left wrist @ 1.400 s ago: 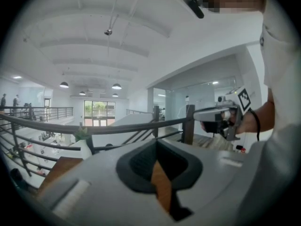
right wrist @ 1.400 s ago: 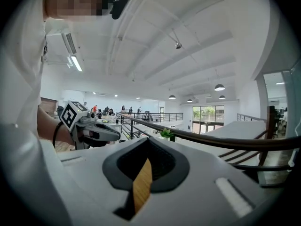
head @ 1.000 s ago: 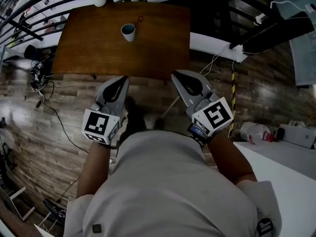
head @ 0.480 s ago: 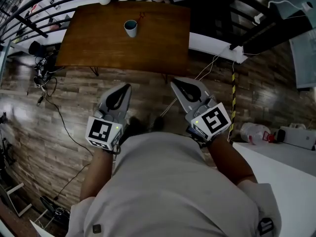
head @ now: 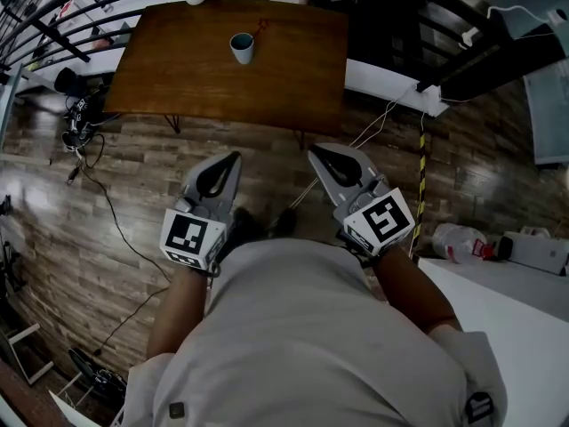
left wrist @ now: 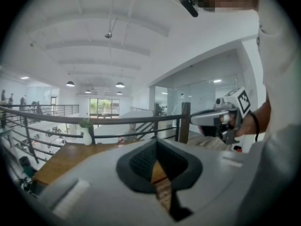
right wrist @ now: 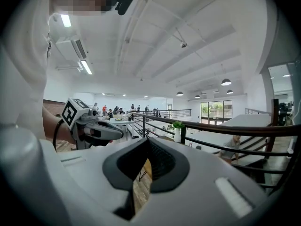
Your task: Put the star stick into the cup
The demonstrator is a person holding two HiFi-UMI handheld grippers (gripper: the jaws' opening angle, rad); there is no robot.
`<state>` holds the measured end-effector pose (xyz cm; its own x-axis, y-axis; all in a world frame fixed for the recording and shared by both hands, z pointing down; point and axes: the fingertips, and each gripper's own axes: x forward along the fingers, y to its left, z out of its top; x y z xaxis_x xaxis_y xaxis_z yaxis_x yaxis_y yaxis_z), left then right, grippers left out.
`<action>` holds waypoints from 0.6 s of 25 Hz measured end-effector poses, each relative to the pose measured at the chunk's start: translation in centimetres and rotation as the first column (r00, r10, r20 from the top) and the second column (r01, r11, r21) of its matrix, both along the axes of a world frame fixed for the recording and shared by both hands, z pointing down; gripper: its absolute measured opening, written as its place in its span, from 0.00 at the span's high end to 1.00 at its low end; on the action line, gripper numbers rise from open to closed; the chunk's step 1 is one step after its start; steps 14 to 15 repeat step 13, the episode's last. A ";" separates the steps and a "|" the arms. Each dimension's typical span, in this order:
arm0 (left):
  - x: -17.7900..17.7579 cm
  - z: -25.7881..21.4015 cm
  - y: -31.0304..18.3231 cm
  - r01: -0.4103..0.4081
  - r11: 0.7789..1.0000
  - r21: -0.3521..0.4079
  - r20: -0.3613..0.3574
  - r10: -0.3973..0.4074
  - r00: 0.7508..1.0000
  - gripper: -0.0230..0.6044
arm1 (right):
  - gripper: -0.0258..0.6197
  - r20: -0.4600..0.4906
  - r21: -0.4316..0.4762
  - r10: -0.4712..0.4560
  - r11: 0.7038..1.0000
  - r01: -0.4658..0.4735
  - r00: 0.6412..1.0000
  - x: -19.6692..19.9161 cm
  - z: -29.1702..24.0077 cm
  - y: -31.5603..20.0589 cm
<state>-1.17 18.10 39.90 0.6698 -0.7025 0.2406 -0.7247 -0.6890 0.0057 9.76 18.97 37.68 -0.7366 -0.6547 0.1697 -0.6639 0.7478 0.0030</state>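
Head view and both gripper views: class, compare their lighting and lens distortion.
Head view: dim, the table dark, the cup small and distant. Left gripper view: bright, fisheye with black corners, the near left gripper soft. Right gripper view: equally bright, ceiling lamps lit, the railing bowed by the lens.

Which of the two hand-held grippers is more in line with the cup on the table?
The left hand-held gripper: it points almost straight at the cup; the right hand-held gripper sits further aside.
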 end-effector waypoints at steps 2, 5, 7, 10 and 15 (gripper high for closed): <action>-0.1 0.1 0.0 0.007 1.000 0.001 -0.004 -0.007 1.000 0.96 | 0.95 -0.003 0.001 -0.004 1.000 0.004 1.000 -0.1 0.1 0.1; 0.1 -0.1 0.3 0.008 1.000 0.001 -0.012 -0.008 1.000 0.96 | 0.95 -0.006 0.001 -0.009 1.000 0.009 1.000 -0.1 0.0 0.4; 0.5 -0.3 0.3 0.003 1.000 0.002 -0.018 -0.003 1.000 0.96 | 0.95 -0.007 0.004 -0.006 1.000 0.006 1.000 0.2 -0.2 0.4; 0.6 -0.2 0.5 0.001 1.000 0.000 -0.021 -0.001 1.000 0.96 | 0.95 -0.007 0.005 -0.003 1.000 0.003 1.000 0.3 -0.3 0.5; 0.6 0.1 0.8 0.000 1.000 -0.008 -0.019 0.000 1.000 0.96 | 0.95 -0.004 -0.002 -0.006 1.000 0.006 1.000 0.1 -0.3 0.9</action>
